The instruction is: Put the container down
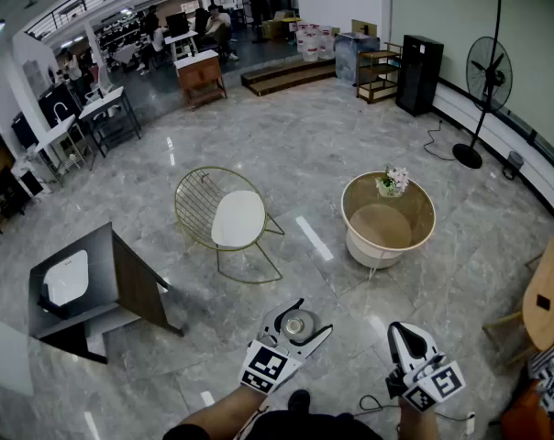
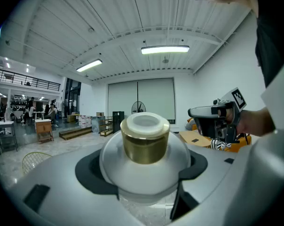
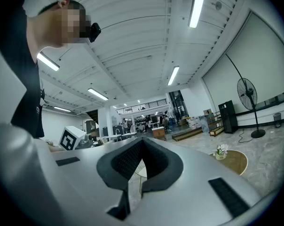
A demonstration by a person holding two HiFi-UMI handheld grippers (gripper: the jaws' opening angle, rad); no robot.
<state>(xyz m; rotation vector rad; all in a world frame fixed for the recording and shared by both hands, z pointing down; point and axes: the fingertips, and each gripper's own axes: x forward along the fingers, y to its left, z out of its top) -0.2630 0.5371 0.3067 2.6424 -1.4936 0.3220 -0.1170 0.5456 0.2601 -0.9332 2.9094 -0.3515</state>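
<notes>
The container [image 1: 295, 324] is a round white jar with a gold neck and a white lid. It sits upright between the two jaws of my left gripper [image 1: 298, 324], held in the air well above the floor. In the left gripper view the container [image 2: 144, 142] fills the middle, and the dark pads [image 2: 88, 171] of the left gripper [image 2: 142, 173] press on its white body from both sides. My right gripper [image 1: 407, 339] hovers to the right of it, shut and empty. In the right gripper view the right gripper [image 3: 141, 168] shows its black pads together with nothing between them.
Ahead on the marble floor stand a round wooden table [image 1: 415, 204] bearing a small flower pot [image 1: 391, 182], a gold wire chair [image 1: 224, 216] and a dark tilted cabinet [image 1: 121, 282]. A standing fan [image 1: 486, 81] is at the far right, a wooden chair [image 1: 546, 296] at the right edge.
</notes>
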